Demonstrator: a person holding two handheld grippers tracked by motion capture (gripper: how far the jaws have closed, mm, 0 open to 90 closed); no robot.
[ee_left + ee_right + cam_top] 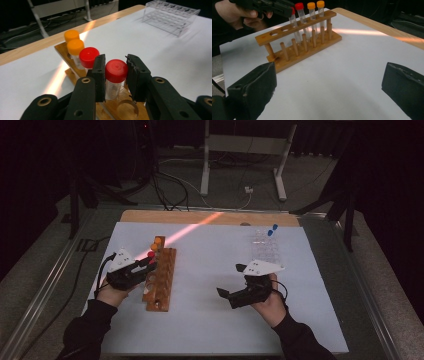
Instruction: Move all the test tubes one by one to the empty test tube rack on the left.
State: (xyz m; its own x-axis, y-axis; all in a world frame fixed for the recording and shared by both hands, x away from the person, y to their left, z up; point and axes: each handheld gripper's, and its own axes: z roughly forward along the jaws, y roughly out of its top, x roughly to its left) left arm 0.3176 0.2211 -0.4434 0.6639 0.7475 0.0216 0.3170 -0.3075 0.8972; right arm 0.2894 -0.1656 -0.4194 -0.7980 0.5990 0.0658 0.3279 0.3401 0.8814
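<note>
No text, label, brand, number or sign can be read in any view. The tube caps, the wooden rack and the clear plastic rack carry no legible marking.

We note a red-capped clear tube standing upright in the wooden rack. It is nearest of four capped tubes, table's left.

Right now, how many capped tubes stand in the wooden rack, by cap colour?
Red-capped tubes: 2, one between the left gripper jaws, one beside it
Orange-capped tubes: 2
Total in the wooden rack: 4
</note>
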